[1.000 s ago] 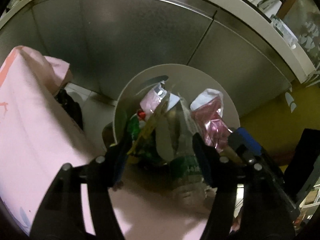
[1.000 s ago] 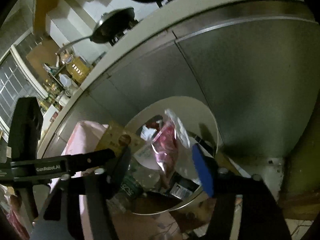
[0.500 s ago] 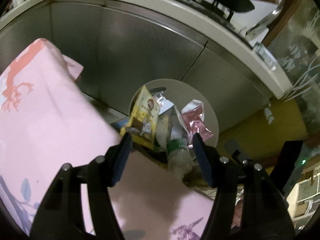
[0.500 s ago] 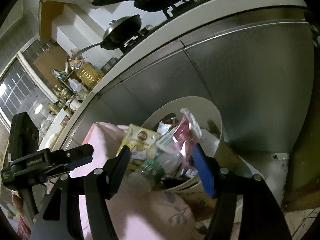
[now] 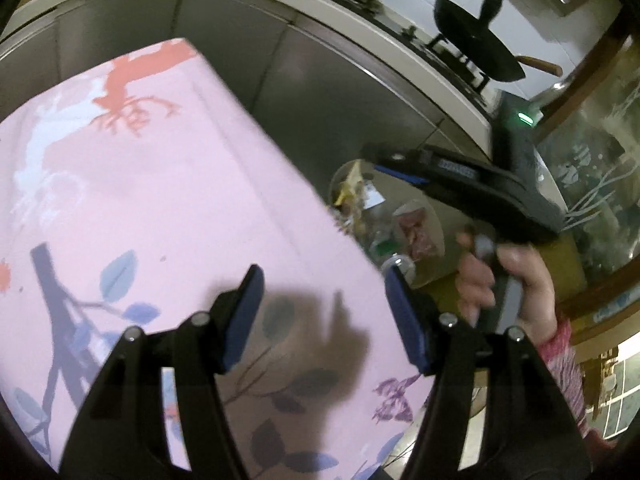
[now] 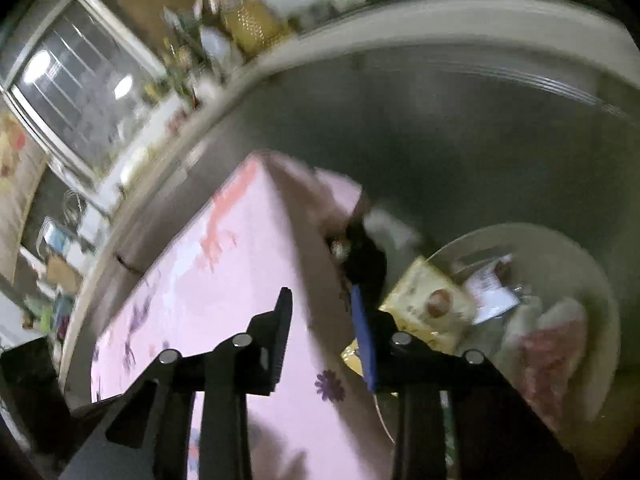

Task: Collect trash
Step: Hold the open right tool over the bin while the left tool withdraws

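A round pale trash bin (image 6: 600,280) stands beside the table, filled with a yellow snack packet (image 6: 428,304), white paper (image 6: 488,288) and a pink wrapper (image 6: 548,348). In the left wrist view the bin (image 5: 436,224) shows small past the table edge, with a plastic bottle (image 5: 384,240) in it. My left gripper (image 5: 322,312) hangs open and empty over the pink flowered tablecloth (image 5: 160,200). My right gripper (image 6: 320,336) is over the cloth's edge, left of the bin. Its jaws are closing with nothing between them. From the left wrist it appears as the right gripper (image 5: 384,162), held by a hand (image 5: 516,276).
Grey metal cabinet fronts (image 5: 320,92) run behind the table and bin under a pale counter. Black pans (image 5: 476,52) sit on the stove above. A dark object (image 6: 368,260) lies between the table corner and the bin. The right wrist view is blurred.
Both grippers have drawn back and up from the bin to over the pink cloth. The right jaws have narrowed. The right gripper and its hand now show in the left wrist view.
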Available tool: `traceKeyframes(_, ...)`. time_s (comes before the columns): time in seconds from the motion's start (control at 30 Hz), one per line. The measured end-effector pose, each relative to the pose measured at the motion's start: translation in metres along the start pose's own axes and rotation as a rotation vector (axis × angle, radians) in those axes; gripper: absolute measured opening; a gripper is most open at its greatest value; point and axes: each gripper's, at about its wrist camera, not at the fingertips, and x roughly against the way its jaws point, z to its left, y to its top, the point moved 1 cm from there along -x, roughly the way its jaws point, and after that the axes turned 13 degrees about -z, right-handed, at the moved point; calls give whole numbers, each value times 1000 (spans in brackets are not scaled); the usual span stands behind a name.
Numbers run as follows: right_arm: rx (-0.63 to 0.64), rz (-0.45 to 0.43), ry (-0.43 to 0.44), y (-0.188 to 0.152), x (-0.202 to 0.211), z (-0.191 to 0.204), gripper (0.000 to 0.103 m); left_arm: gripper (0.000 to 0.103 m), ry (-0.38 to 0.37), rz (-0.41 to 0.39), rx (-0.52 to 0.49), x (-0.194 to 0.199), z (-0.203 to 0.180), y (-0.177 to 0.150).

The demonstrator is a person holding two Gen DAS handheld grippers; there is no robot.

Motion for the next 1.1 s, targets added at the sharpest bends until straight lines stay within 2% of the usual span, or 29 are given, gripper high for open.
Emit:
traceKeyframes(0.13, 4, 123, -71, -9, -29, -13, 27, 60, 14, 7, 13, 4, 12, -4)
traceKeyframes(0.4, -78, 178, -164, -30, -31, -64, 27, 60, 5, 43, 47, -7, 24, -14)
traceKeyframes(0.5, -96, 205, -198, -31, -38, -71, 27, 60, 5, 51, 39, -10, 23, -16)
traceKeyframes(0.6, 9, 238, -253, -24, -46, -61, 26, 60, 13, 50, 37, -10, 25, -16)
traceKeyframes(0.73, 164, 327, -337, -22, -67, -54, 26, 60, 18, 55, 63, -10, 33, -19)
traceKeyframes(0.87, 278, 418, -421, -36, -92, -57, 26, 60, 26, 66, 70, -12, 39, -22)
traceKeyframes(1.1, 321, 425, -419, -34, -79, -57, 26, 60, 33, 72, 75, -8, 47, -25)
